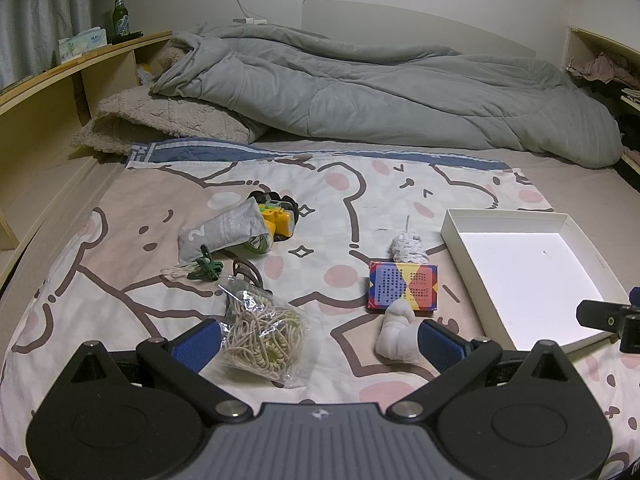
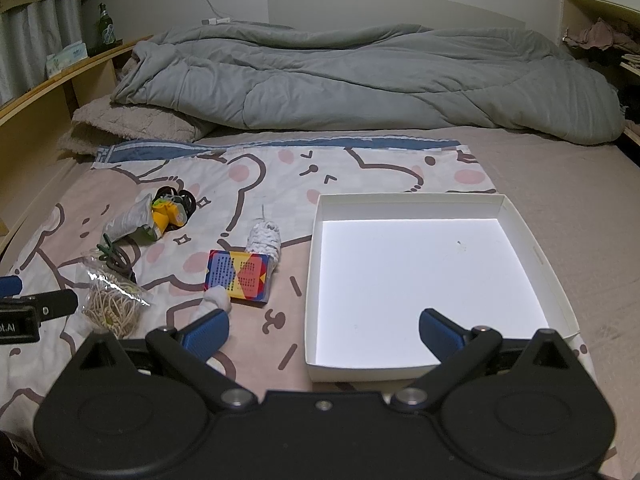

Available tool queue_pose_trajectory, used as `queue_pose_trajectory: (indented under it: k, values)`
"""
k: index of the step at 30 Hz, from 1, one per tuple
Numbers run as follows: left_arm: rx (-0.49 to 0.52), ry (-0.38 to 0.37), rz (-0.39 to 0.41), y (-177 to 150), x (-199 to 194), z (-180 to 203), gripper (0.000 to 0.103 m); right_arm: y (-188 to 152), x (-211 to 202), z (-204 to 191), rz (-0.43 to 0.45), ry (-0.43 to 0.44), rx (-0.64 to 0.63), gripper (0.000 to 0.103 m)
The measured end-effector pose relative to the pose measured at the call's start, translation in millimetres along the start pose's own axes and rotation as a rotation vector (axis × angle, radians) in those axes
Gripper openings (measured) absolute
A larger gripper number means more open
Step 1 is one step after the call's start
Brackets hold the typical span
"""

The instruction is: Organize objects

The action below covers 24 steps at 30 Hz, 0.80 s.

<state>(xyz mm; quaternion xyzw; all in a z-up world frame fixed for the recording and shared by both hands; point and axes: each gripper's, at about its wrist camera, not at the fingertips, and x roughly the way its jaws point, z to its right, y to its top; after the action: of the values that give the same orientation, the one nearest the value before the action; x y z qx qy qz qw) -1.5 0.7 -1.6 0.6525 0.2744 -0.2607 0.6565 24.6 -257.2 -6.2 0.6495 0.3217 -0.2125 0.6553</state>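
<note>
On the patterned bedsheet lie a bag of beige cord [image 1: 262, 342] [image 2: 114, 308], a colourful box [image 1: 402, 287] [image 2: 239, 276], a white sock ball [image 1: 397, 334] [image 2: 216, 300], a knitted white bundle [image 1: 408, 247] [image 2: 264, 240], a grey pouch [image 1: 222, 236], a yellow toy [image 1: 277, 222] and a green clip [image 1: 206, 268]. An empty white tray [image 1: 452, 224] [image 2: 316, 280] sits to the right. My left gripper [image 1: 320, 340] hovers open over the sheet, the cord bag just inside its left finger, the sock ball by its right. My right gripper [image 2: 324, 332] stands open over the tray's near left corner.
A rumpled grey duvet [image 1: 360, 92] and a beige blanket [image 1: 168, 116] fill the far half of the bed. Wooden shelves [image 1: 60, 80] run along the left with a green bottle [image 1: 120, 16] and a tissue pack; more shelves with clothes stand at the right.
</note>
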Motion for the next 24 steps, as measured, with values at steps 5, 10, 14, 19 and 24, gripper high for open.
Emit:
queue_pose_trajectory:
  k: [5,10,14,19,24]
  values:
    - [-0.001,0.002,0.0,0.1,0.0,0.0,0.103,-0.2,0.0,-0.2,0.0,-0.001,0.0,0.102]
    - [-0.003,0.003,0.0,0.1,0.0,0.0,0.103,-0.3,0.4,-0.4,0.0,-0.001,0.0,0.102]
    - [-0.003,0.004,0.0,0.1,0.0,-0.1,0.103,-0.2,0.5,-0.5,-0.001,0.0,0.0,0.102]
    - [-0.005,0.005,0.0,0.0,0.0,-0.3,0.103,-0.4,0.4,-0.7,0.0,0.0,0.001,0.103]
    - [-0.006,0.006,0.0,0.0,-0.1,-0.3,0.103,-0.6,0.7,-1.2,-0.002,0.0,0.001,0.103]
